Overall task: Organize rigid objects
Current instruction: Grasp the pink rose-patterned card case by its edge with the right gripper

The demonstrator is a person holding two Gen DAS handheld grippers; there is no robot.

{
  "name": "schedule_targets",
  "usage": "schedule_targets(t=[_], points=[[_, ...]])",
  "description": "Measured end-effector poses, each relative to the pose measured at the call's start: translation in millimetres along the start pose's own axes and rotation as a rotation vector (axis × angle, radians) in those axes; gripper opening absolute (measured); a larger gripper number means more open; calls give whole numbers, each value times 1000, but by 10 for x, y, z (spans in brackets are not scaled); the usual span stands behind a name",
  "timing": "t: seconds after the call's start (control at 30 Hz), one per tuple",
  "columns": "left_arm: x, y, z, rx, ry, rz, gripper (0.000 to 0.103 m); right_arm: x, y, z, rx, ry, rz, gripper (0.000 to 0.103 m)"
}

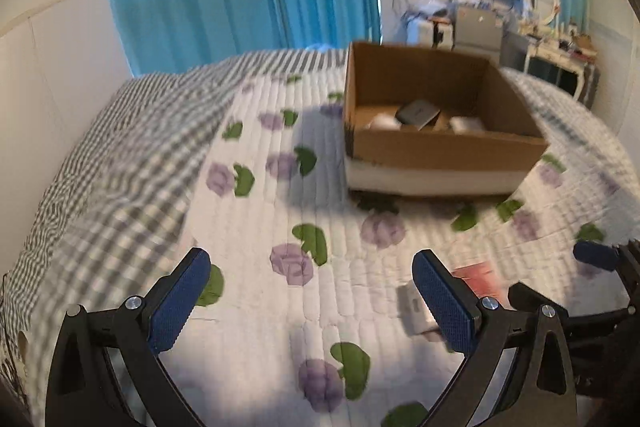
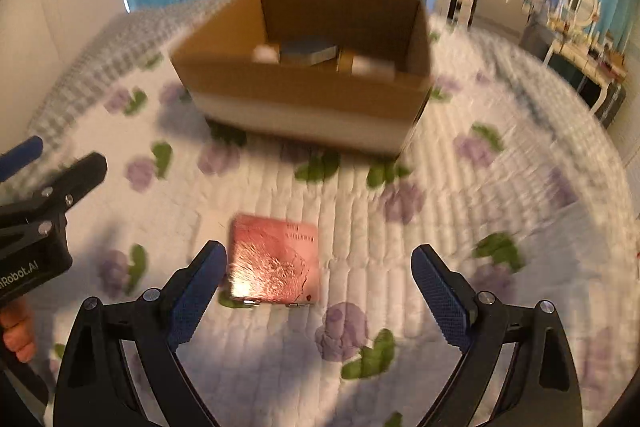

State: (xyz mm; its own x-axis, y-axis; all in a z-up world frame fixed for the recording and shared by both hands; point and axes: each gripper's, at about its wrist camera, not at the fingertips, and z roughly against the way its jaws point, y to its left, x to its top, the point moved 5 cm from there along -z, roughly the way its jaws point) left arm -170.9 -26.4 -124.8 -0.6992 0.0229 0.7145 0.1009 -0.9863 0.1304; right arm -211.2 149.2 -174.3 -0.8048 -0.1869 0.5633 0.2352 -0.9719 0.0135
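Lies flat on the bed before the box (image 2: pixel 304 79), pink case (image 2: pixel 275 261): likely stiff, light, slick, best pinched across its edges; right tongs (image 2: pixel 318 281) spread, left tongs (image 1: pixel 311 295) spread, both empty.

Your box (image 2: pixel 304 99) sits on the bed (image 2: pixel 480 227), far side, with several items inside it. The flat packet (image 2: pixel 276 263) lies on the bed nearer you, apart from the box.

Box (image 2: pixel 304 99) blocks ahead; quilt (image 2: pixel 460 227) open around.
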Motion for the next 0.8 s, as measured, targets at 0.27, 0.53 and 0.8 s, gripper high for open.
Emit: schedule_targets(t=[0.27,0.53,0.8], points=[[-209,-6,-279,4,52,-22,103,-153,286,-263,64,64,91,84],[-254,20,-252,-2,49,-3,103,-236,361,-301,4,77,149,30],[-294,-4,-280,-9,66,-2,103,-84,88,-85,-70,-25,64,16]])
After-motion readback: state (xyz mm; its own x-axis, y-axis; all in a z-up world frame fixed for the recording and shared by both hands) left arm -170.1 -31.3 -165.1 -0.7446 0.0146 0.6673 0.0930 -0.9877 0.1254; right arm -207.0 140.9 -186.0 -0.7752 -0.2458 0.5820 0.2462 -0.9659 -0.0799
